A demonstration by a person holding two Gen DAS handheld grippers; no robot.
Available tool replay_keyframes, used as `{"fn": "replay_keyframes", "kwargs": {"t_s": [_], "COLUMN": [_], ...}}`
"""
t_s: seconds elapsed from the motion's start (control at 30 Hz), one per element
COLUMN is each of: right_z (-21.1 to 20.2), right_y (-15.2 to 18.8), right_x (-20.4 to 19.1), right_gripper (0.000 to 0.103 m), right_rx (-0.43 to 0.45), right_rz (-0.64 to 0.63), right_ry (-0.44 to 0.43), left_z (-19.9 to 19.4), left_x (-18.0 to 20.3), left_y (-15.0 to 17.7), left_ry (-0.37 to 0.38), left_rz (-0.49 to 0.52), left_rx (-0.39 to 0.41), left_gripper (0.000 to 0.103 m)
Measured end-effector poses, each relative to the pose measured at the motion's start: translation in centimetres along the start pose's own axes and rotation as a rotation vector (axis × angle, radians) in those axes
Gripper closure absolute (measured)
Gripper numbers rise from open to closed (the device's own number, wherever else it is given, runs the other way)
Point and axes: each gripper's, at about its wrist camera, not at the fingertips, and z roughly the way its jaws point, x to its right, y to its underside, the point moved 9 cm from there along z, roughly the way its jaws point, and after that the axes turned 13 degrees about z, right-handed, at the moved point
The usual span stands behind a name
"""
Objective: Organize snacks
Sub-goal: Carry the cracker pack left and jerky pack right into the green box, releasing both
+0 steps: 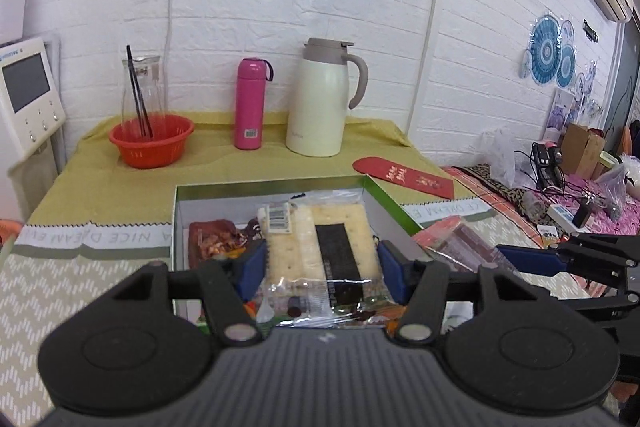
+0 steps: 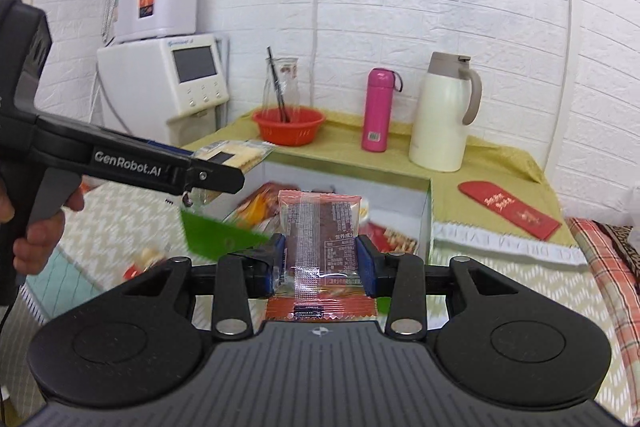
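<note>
My left gripper (image 1: 322,267) is shut on a clear pack of square crackers (image 1: 320,247), held above the open white box with a green rim (image 1: 276,183). Other snack packets (image 1: 212,239) lie inside that box. My right gripper (image 2: 320,259) is shut on a red-brown snack packet (image 2: 320,239), lifted over the same box (image 2: 430,211). In the right wrist view the left gripper (image 2: 224,163) comes in from the left with its cracker pack (image 2: 232,155), a hand on its handle. In the left wrist view the right gripper's fingers (image 1: 532,259) show at the right edge.
At the back of the yellow-green cloth stand an orange basket (image 1: 152,141) with a glass carafe, a pink bottle (image 1: 250,105) and a cream thermos jug (image 1: 320,99). A red envelope (image 1: 404,175) lies right of the box. Cluttered bedding lies far right; white machines (image 2: 168,79) stand left.
</note>
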Motion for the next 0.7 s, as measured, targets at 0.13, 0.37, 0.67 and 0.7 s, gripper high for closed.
{"fn": "replay_keyframes", "kwargs": {"t_s": [0.13, 0.37, 0.67, 0.7], "right_z": [3.2, 8.6, 14.1, 14.6], "right_y": [-1.5, -1.5, -1.1, -0.9], "right_x": [1.9, 4.2, 5.4, 5.2], "right_gripper": [0.037, 0.037, 0.034, 0.029], "right_rx": [0.003, -0.014, -0.050, -0.064], "right_rz": [0.057, 0.108, 0.111, 0.097], "right_ry": [0.033, 0.074, 0.079, 0.064], "left_z": [2.8, 7.9, 12.2, 12.5], "left_x": [-1.1, -2.4, -3.3, -3.4], "left_y": [-1.5, -1.2, -0.5, -0.4], "left_ry": [-0.017, -0.021, -0.012, -0.013], "left_rz": [-0.025, -0.052, -0.066, -0.067], "left_rx": [-0.009, -0.064, -0.102, -0.103], "left_gripper": [0.045, 0.045, 0.043, 0.038]}}
